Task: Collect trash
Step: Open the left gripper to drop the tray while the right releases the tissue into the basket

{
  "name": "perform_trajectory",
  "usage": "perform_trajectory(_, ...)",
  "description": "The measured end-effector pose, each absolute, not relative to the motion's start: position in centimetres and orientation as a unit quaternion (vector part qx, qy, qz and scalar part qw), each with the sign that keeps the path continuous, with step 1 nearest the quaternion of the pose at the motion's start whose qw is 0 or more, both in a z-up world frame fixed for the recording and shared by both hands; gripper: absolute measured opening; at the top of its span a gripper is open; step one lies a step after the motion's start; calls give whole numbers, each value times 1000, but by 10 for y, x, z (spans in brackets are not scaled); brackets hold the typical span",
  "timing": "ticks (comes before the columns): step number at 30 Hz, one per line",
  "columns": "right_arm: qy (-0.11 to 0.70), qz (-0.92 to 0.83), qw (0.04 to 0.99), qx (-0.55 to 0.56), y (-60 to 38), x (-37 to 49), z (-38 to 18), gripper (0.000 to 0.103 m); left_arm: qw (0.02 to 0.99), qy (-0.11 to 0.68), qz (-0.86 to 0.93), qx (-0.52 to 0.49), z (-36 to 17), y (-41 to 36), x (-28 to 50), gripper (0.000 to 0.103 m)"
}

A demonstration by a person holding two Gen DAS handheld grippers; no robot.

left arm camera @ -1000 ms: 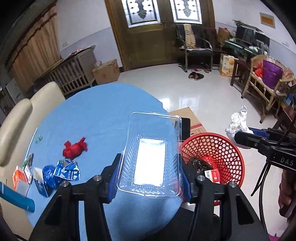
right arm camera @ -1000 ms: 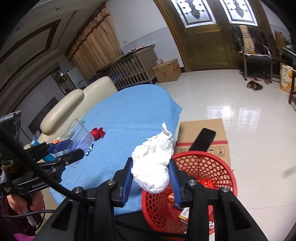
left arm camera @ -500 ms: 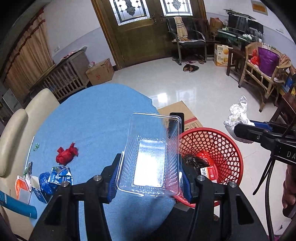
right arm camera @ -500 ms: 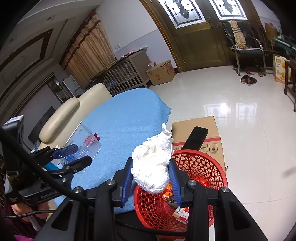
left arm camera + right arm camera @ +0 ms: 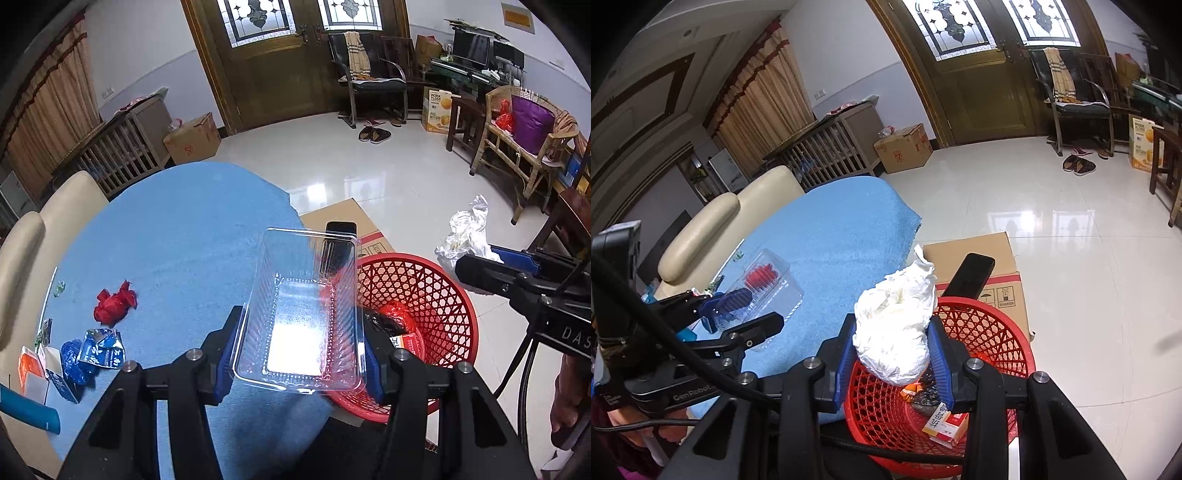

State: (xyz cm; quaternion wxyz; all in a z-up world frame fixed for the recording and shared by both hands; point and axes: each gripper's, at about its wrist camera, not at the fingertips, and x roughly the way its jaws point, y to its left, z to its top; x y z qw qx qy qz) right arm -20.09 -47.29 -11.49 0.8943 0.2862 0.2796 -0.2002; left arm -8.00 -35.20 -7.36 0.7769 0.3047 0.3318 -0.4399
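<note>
My left gripper is shut on a clear plastic tray, held over the blue table's edge and partly over the red basket. In the right wrist view that tray hangs above the blue tablecloth. My right gripper is shut on a crumpled white paper wad, just above the near rim of the red basket. The basket holds wrappers and a small carton. A red wrapper and blue packets lie on the table at the left.
A cardboard box with a black phone on it stands behind the basket. A cream chair sits left of the table. Chairs, a crib and boxes line the far walls across the shiny floor.
The left gripper has carried the clear tray rightward, from over the table to partly over the basket. The right gripper with the paper wad has stayed over the basket rim.
</note>
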Motion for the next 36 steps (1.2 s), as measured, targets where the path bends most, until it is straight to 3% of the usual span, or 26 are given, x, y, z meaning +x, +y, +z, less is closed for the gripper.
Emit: perform_trajectory(36,296,-206,880,309,-480,-193,-139,42,752,369,-479,261,-97,-360,-75,59)
